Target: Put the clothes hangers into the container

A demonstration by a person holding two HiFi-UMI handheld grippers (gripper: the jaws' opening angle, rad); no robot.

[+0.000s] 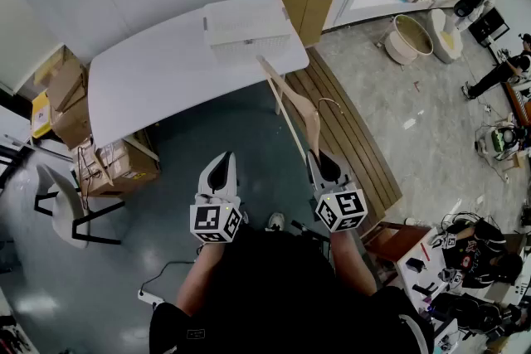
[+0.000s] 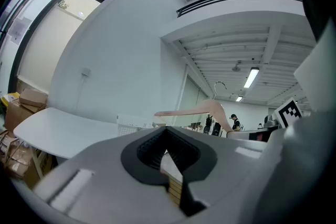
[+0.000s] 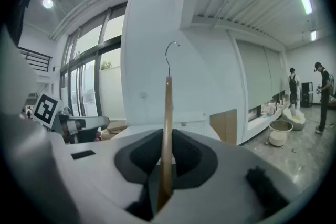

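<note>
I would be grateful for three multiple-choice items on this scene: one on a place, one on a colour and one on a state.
1. Where does the white container stand?
A. on the floor
B. on the white table
C. on the wooden bench

2. What colour is the clothes hanger?
A. pale wood with a metal hook
B. black
C. red

3. What state is the right gripper in?
A. open and empty
B. shut on the clothes hanger
C. resting on the table

Answers:
1 B: the head view shows the container at the table's far edge.
2 A: pale wood and a thin metal hook show in every view.
3 B: the right gripper view shows the hanger's wood clamped between the jaws.
</note>
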